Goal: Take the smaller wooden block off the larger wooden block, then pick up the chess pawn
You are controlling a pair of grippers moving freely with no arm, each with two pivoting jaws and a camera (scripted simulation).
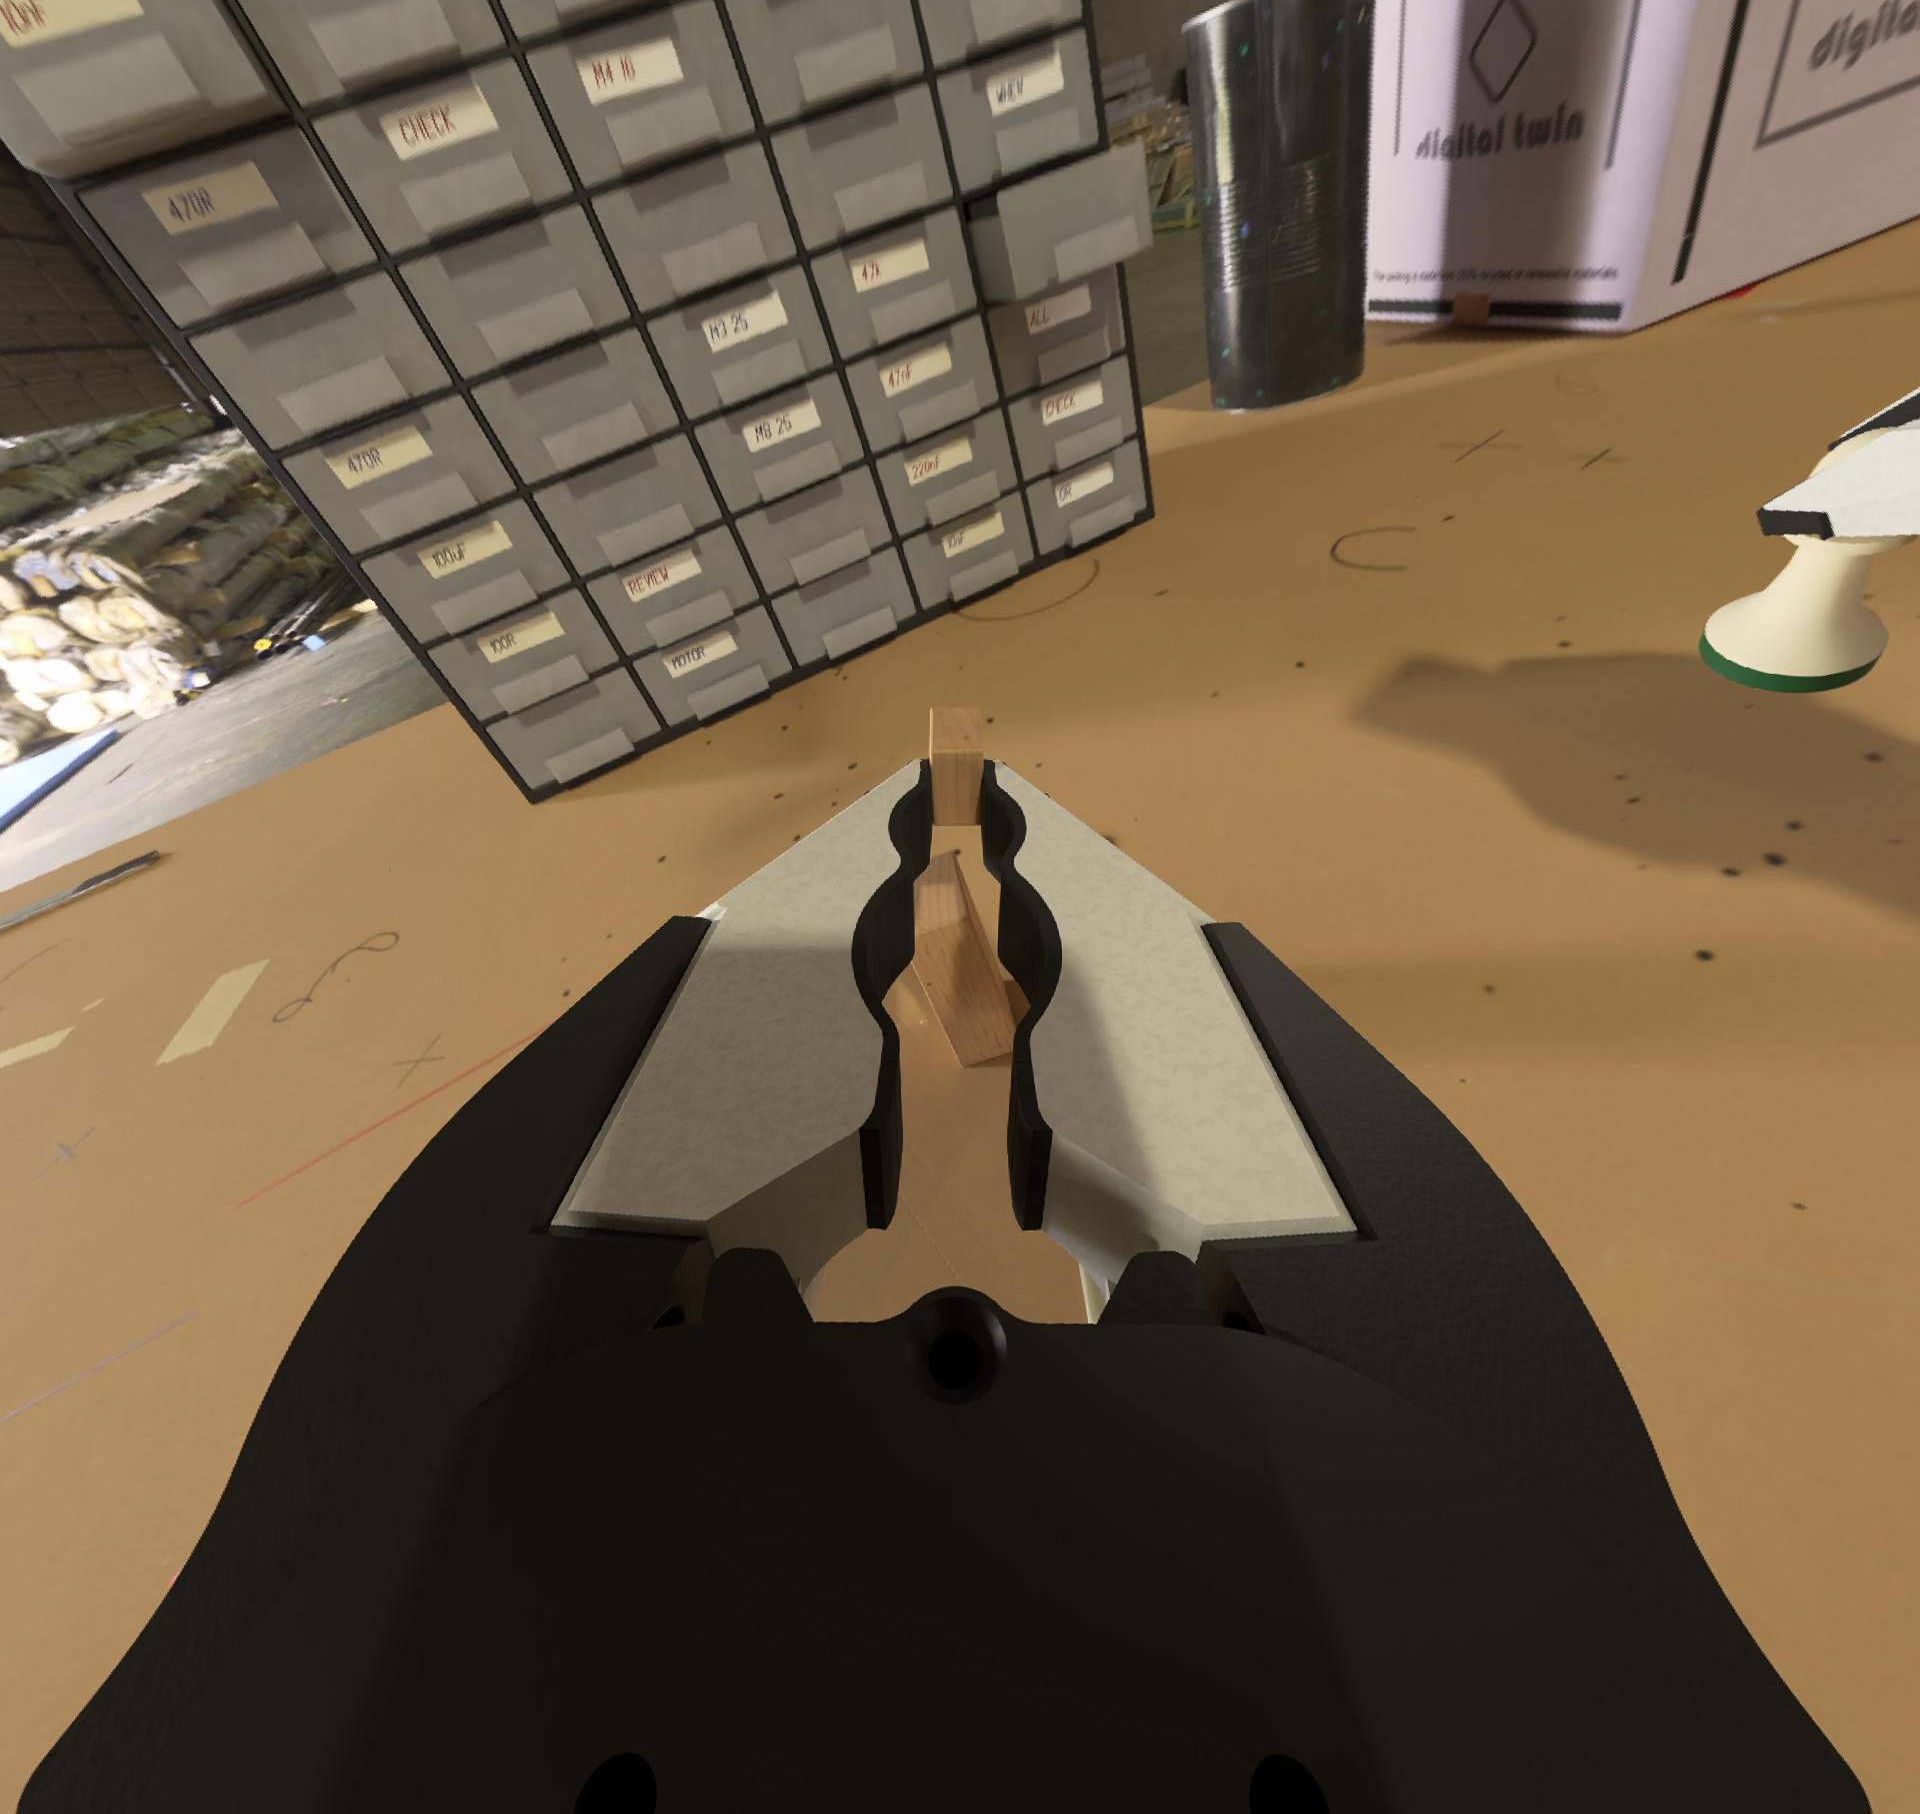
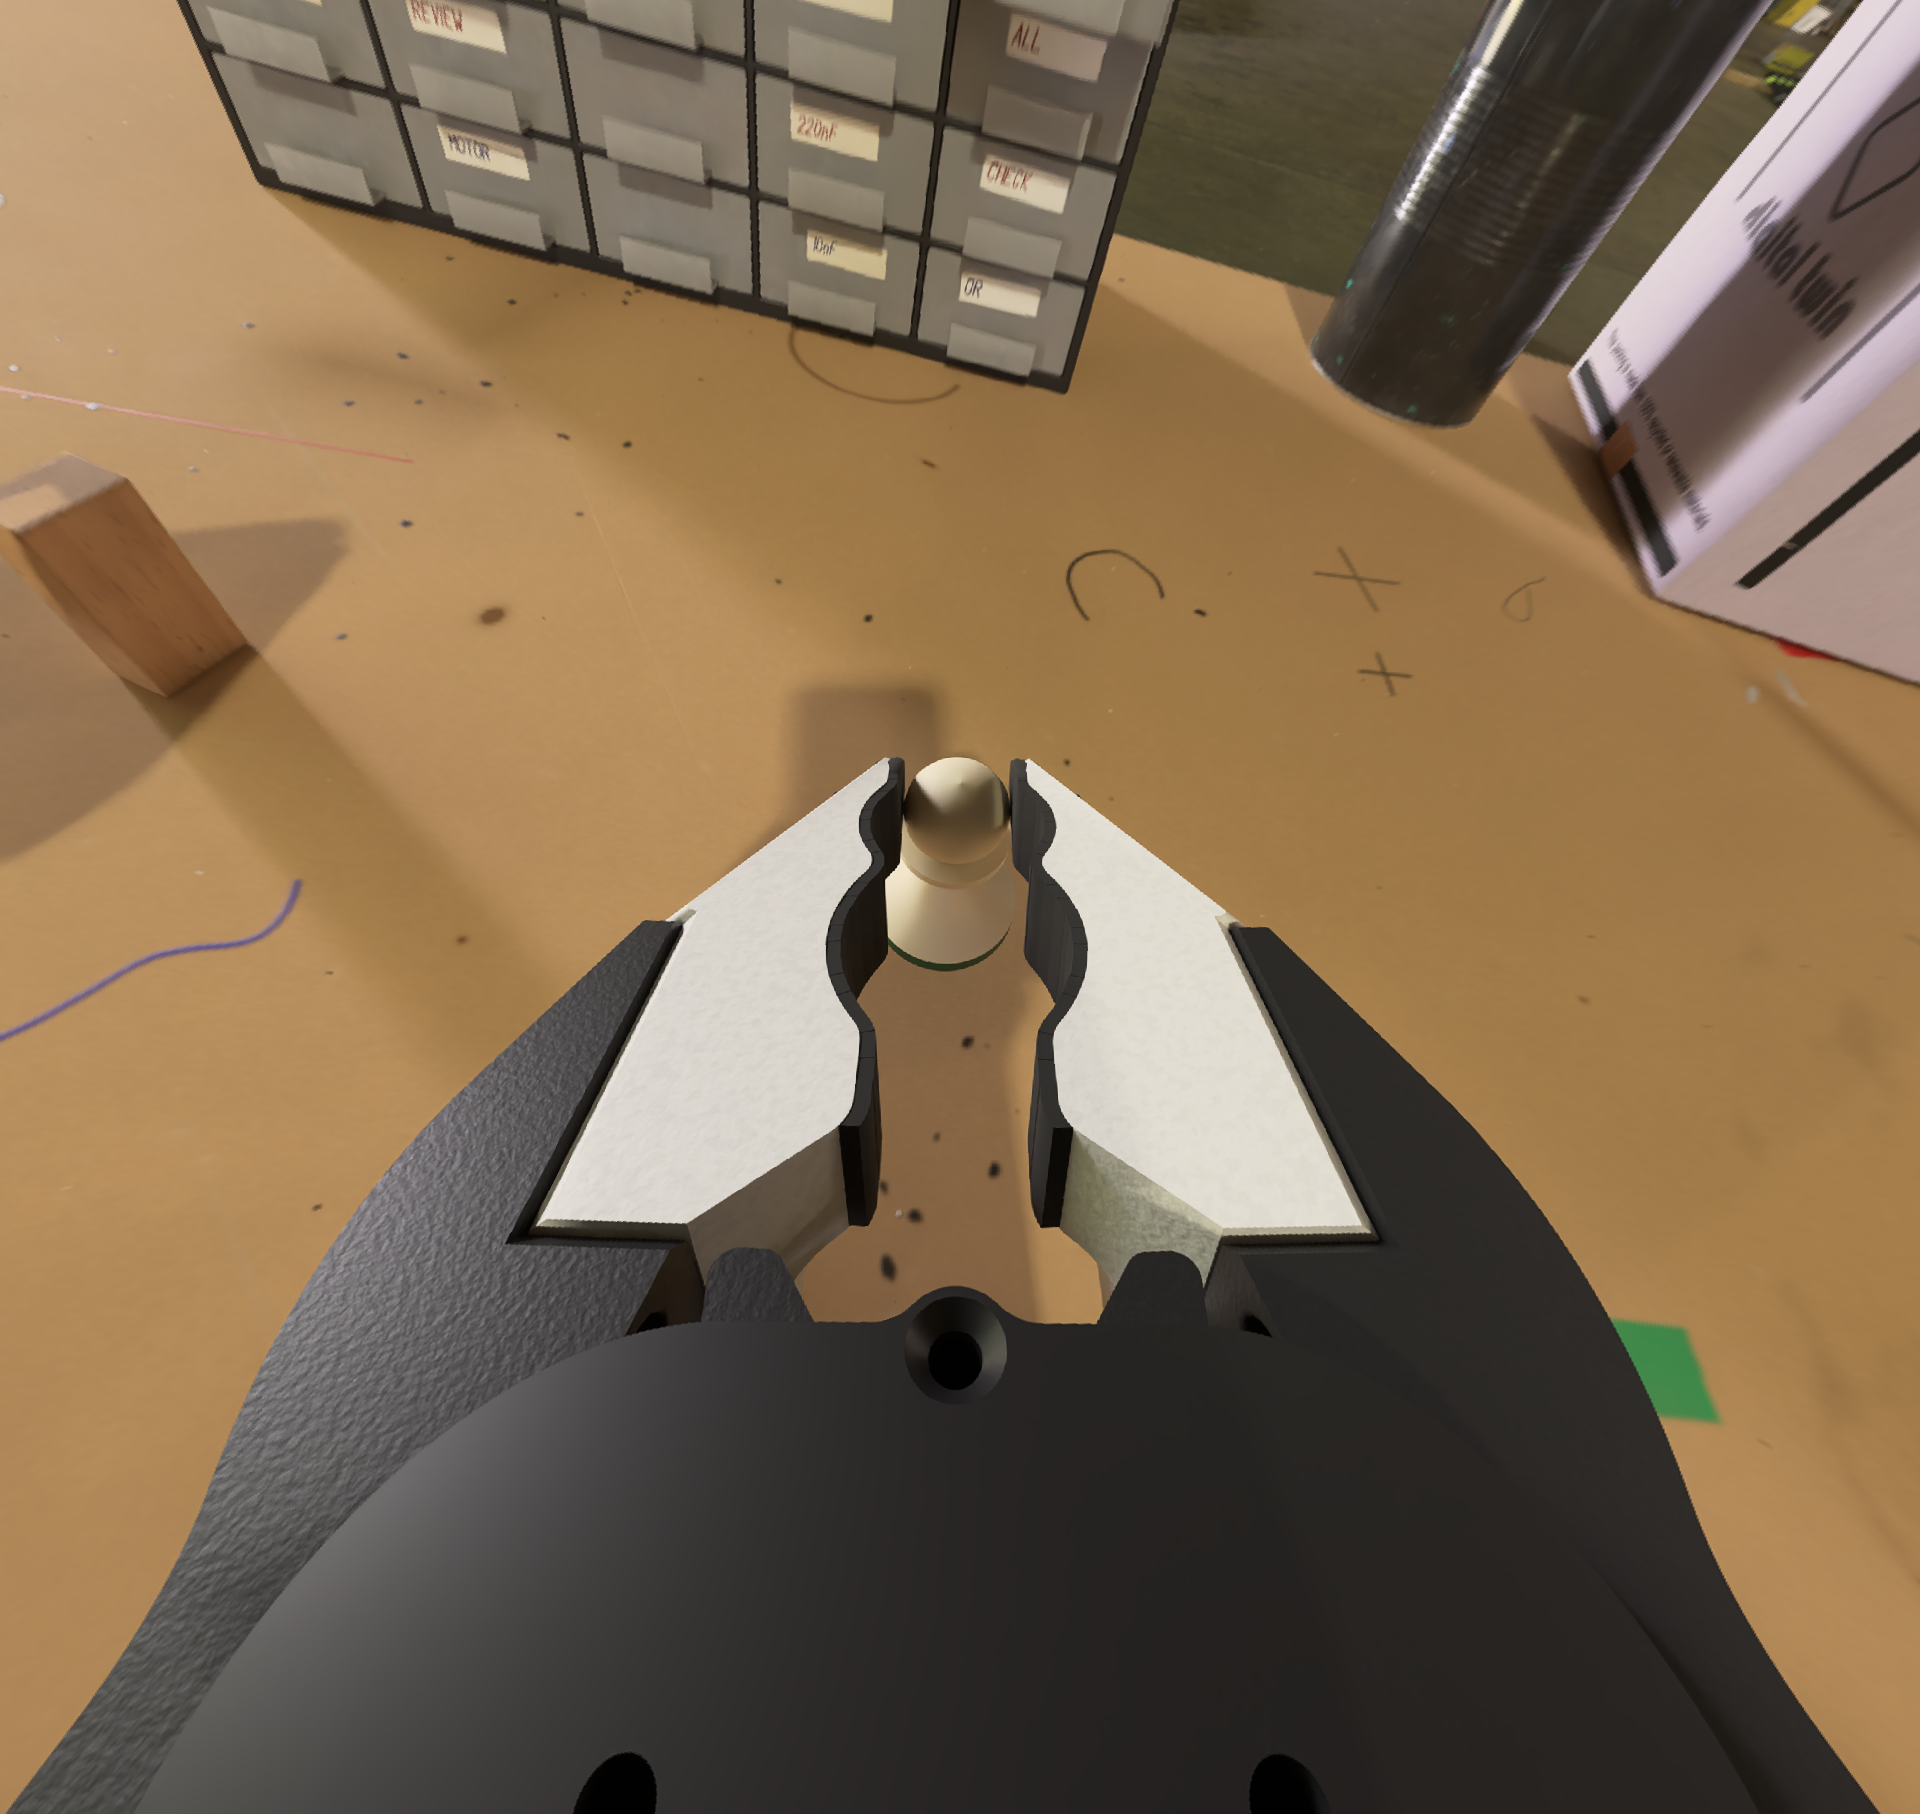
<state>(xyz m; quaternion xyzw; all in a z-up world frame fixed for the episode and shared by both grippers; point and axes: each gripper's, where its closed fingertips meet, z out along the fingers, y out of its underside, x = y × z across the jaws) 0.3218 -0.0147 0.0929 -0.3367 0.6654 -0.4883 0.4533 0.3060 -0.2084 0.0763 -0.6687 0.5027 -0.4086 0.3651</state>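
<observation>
My left gripper [image 1: 956,777] is shut on the smaller wooden block [image 1: 956,738], which sticks out past its fingertips, held above the table. The larger wooden block [image 1: 961,975] stands on the table below, seen through the gap between the fingers; it also shows at the far left of the right wrist view [image 2: 114,569]. My right gripper [image 2: 956,777] is shut on the round head of the cream chess pawn [image 2: 951,891]. In the left wrist view the pawn [image 1: 1797,621] hangs tilted above its shadow, with the right gripper's fingers [image 1: 1818,507] around its top.
A grey drawer cabinet [image 1: 644,310] stands at the back, one drawer pulled out. A dark cylinder [image 1: 1283,206] and a white cardboard box [image 1: 1621,102] stand at the back right. A green patch [image 2: 1668,1369] lies on the brown tabletop [image 2: 623,673].
</observation>
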